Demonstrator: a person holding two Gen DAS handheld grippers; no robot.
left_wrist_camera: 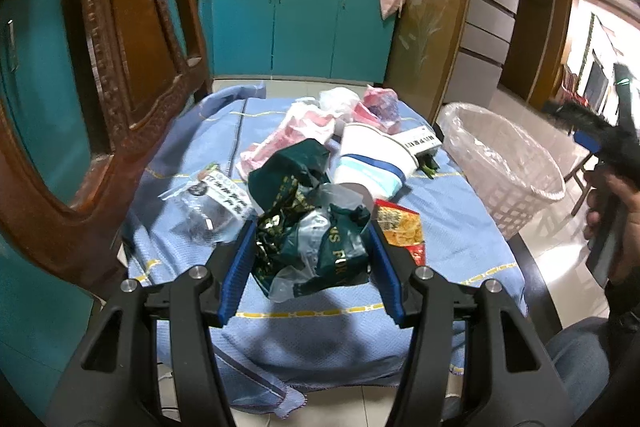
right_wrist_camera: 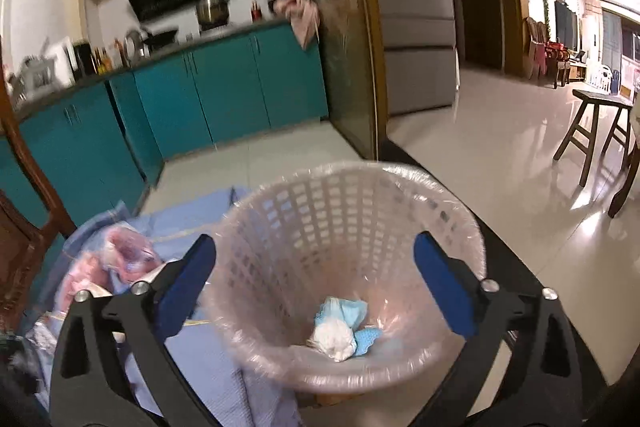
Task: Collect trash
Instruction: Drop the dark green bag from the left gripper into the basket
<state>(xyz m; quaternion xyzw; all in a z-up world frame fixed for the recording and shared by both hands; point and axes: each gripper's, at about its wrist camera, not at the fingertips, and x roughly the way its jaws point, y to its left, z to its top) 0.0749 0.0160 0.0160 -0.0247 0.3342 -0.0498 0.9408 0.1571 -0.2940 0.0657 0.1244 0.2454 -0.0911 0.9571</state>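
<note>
trash is what matters here, and most of it lies on the blue cloth (left_wrist_camera: 448, 239) over the table: a crumpled dark green plastic bag (left_wrist_camera: 308, 227), a white paper cup (left_wrist_camera: 372, 163) on its side, pink plastic bags (left_wrist_camera: 296, 131), a clear labelled packet (left_wrist_camera: 212, 203) and a red-and-yellow snack wrapper (left_wrist_camera: 400, 227). the left gripper (left_wrist_camera: 312, 259) has its blue pads on either side of the green bag, the wad filling the gap between them; the pads look pressed against its flanks, so i read it as gripping the bag, though how firm the hold is cannot be told. the bag's bulk runs away from the gripper toward the cup, roughly along the line the fingers point.

the white lattice basket (left_wrist_camera: 516, 187), lined with clear film, stands at the table's right edge, to the right of the held bag and beyond the snack wrapper. the right gripper (right_wrist_camera: 316, 279) hangs over the basket's mouth with its jaws wide and nothing between them; a blue-and-white crumpled wad (right_wrist_camera: 340, 327) lies at the basket's bottom.

so the coming move turns on one relation: the green bag must travel rightward over the wrapper to the basket rim. the right hand is nearer the basket, the left nearer the pile.
</note>
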